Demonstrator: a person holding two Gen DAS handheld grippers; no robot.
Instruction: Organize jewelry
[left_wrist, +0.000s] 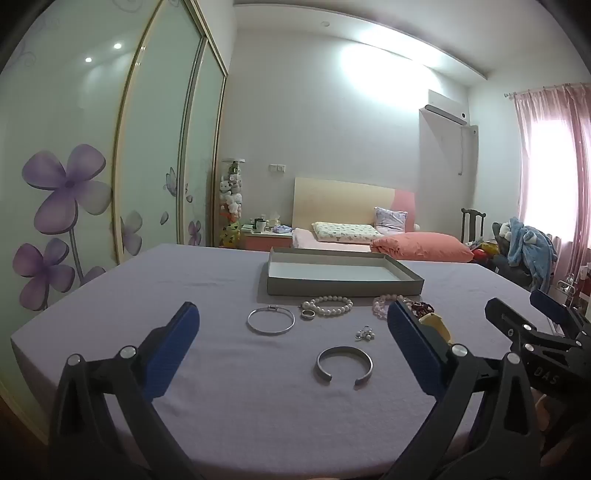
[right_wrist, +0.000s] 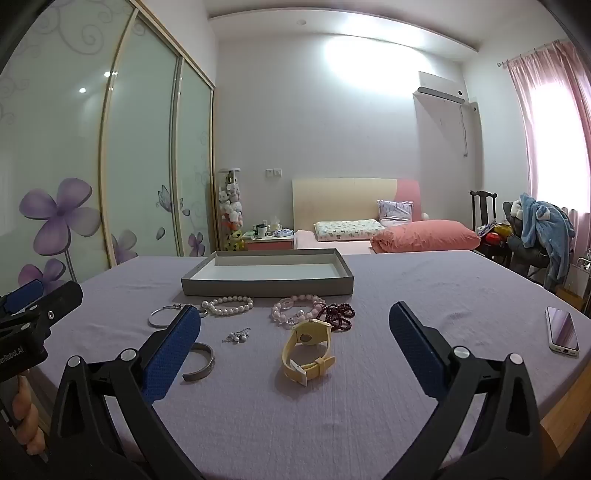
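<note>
While both pairs of tongs are hanging released over the lilac-covered worktop (left_wrist: 110, 295), nothing is being carried yet, and every piece of jewelry is lying loose in front of the empty grey tray (left_wrist: 343, 282).

Starting at the left, a thin silver bangle (left_wrist: 270, 320) is lying flat, with a small ring (left_wrist: 308, 314) just beside it and touching the pearl bracelet (left_wrist: 328, 306). Nearer the left tongs (left_wrist: 291, 350), whose jaws are standing wide apart, an open silver cuff (left_wrist: 344, 364) is sitting almost between the blue pads, and a small cluster of earrings (left_wrist: 365, 333) is resting behind it. Moving right, a pink bead bracelet (right_wrist: 295, 308) and a dark red bead strand (right_wrist: 338, 315) are lying touching each other, apparently tangled. A yellow watch (right_wrist: 308, 349) is lying in front of them, roughly centred ahead of the right tongs (right_wrist: 295, 339), which are also gaping with nothing in them. Far right, a phone (right_wrist: 562, 331) is lying near the worktop's edge.

I am guessing trouble would come from the flat metal pieces: wide pads closing on a thin bangle could be pushing it along the cloth or bunching the fabric. Lifting the pink beads might be dragging the red strand along, and the earrings look tiny enough to be slipping out unnoticed.
</note>
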